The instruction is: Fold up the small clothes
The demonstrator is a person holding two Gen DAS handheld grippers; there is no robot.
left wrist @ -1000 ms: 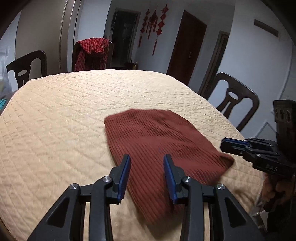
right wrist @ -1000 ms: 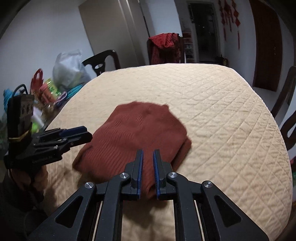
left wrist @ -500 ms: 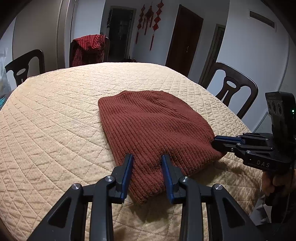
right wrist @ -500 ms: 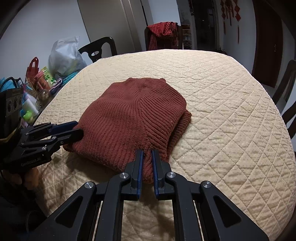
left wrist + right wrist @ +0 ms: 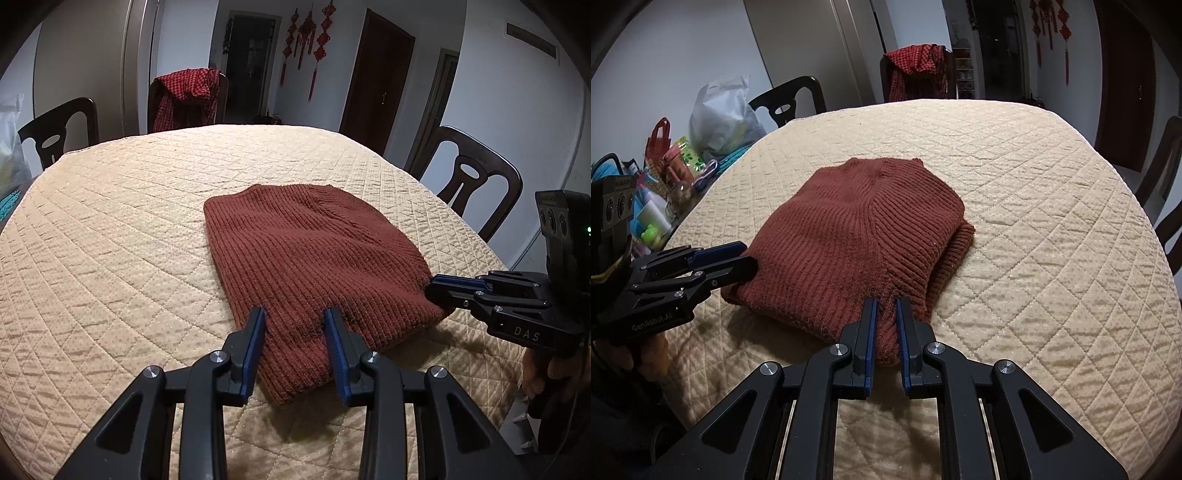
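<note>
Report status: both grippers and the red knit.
Left gripper: jaws opening, red knit edge between. Right gripper: jaws opening, knit pinched. Knit folded, flat on table. Nothing in the way.

We had one fisheye camera on each gripper, both looking forward and steeply down along the jaws from the desk's near edge. The left view sat close over the folded sweater (image 5: pixel 314 258) at its near left corner; the right view sat at its near right corner. Both shared the sweater, the quilted desk (image 5: pixel 110 240), and the far chair draped in checked cloth (image 5: pixel 918 70). Each saw the other gripper from the side.
</note>
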